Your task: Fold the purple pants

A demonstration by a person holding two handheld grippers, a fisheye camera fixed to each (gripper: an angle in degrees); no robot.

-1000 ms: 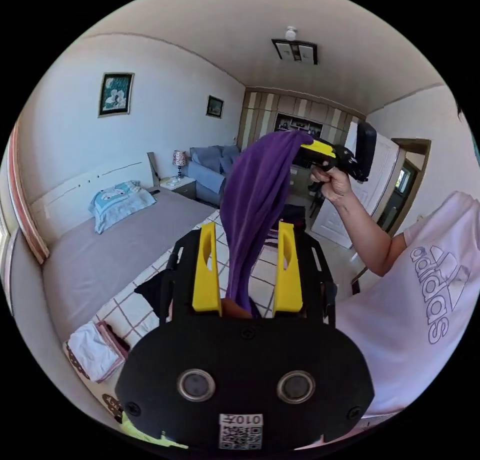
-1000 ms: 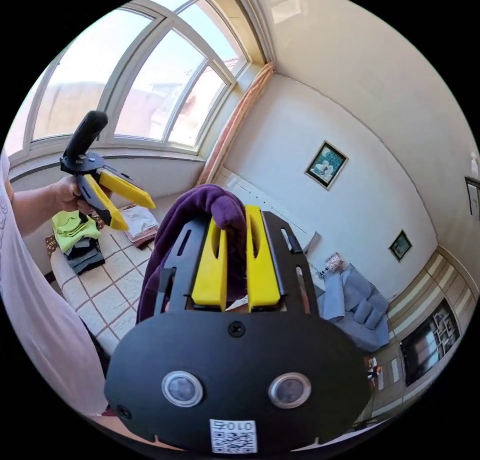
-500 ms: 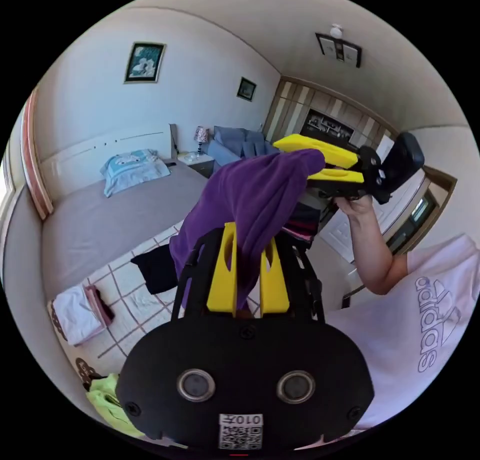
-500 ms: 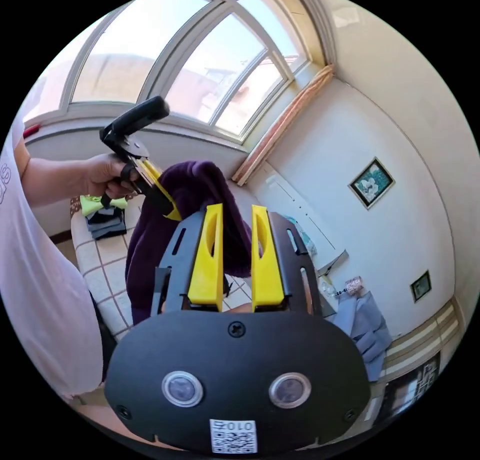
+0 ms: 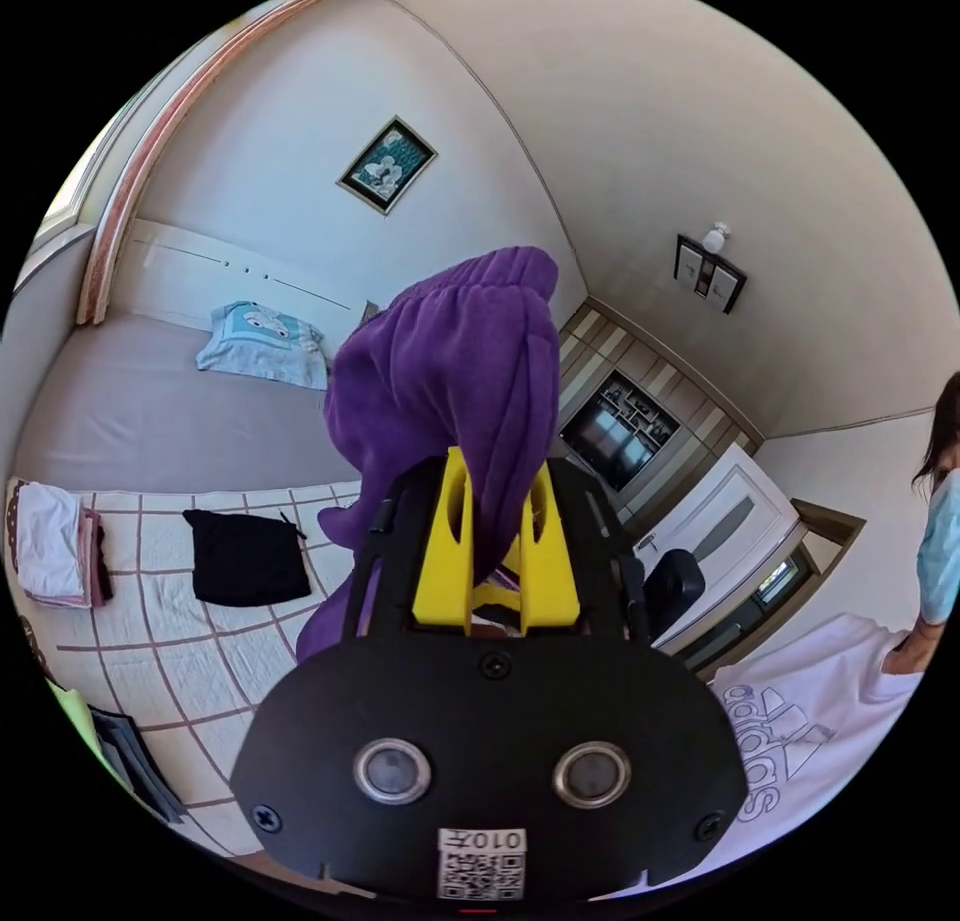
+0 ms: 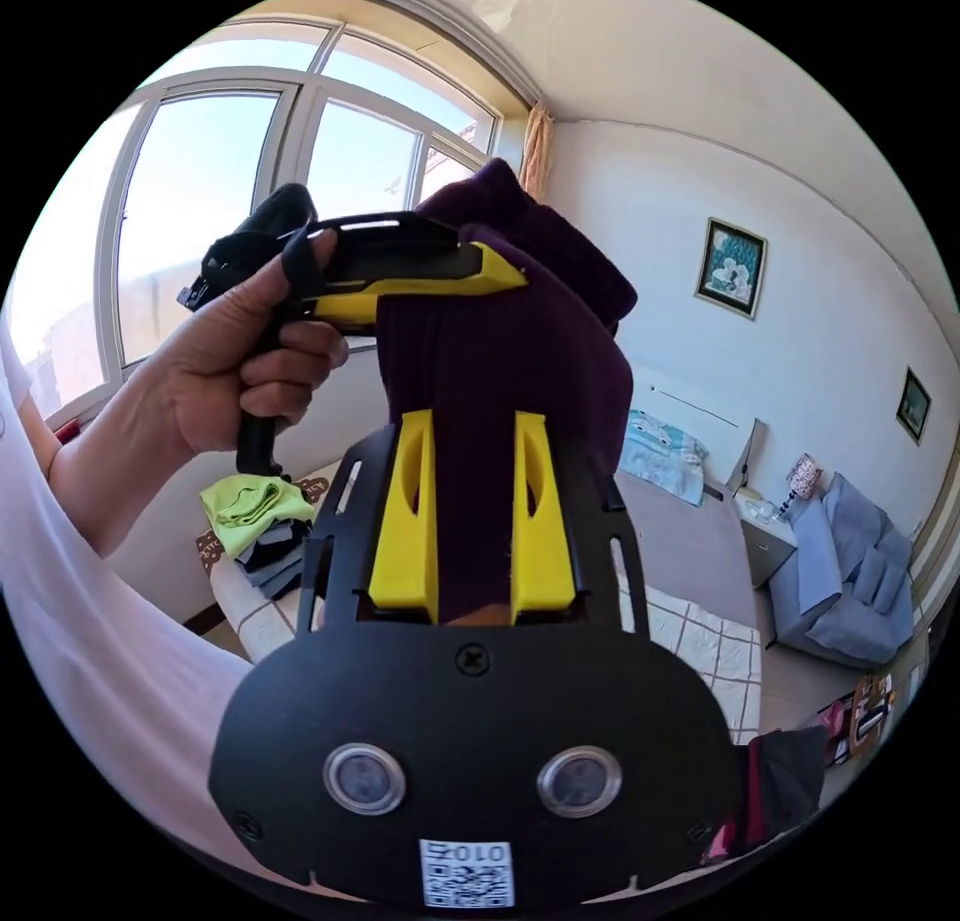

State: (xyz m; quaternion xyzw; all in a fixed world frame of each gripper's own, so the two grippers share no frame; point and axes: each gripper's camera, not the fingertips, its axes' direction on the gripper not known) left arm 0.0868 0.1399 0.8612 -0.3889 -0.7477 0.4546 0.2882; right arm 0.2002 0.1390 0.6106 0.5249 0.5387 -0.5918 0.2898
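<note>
The purple pants hang bunched in the air above the bed. My left gripper is shut on a thick fold of them. In the right gripper view, a hand holds the left gripper just above and in front, clamped on the top of the pants. My right gripper has its yellow jaws partly apart, and the dark cloth hangs down between them. The two grippers are very close together on the same bunch.
Below lies a bed with a grey sheet and a checked blanket. On it are a black garment, a white and pink folded pile and a green-topped stack. The person's white shirt is at the right.
The left gripper, open a second ago, has come up beside the right one and shut on the pants. The right gripper's jaws have spread wider. Both cameras have swung.
</note>
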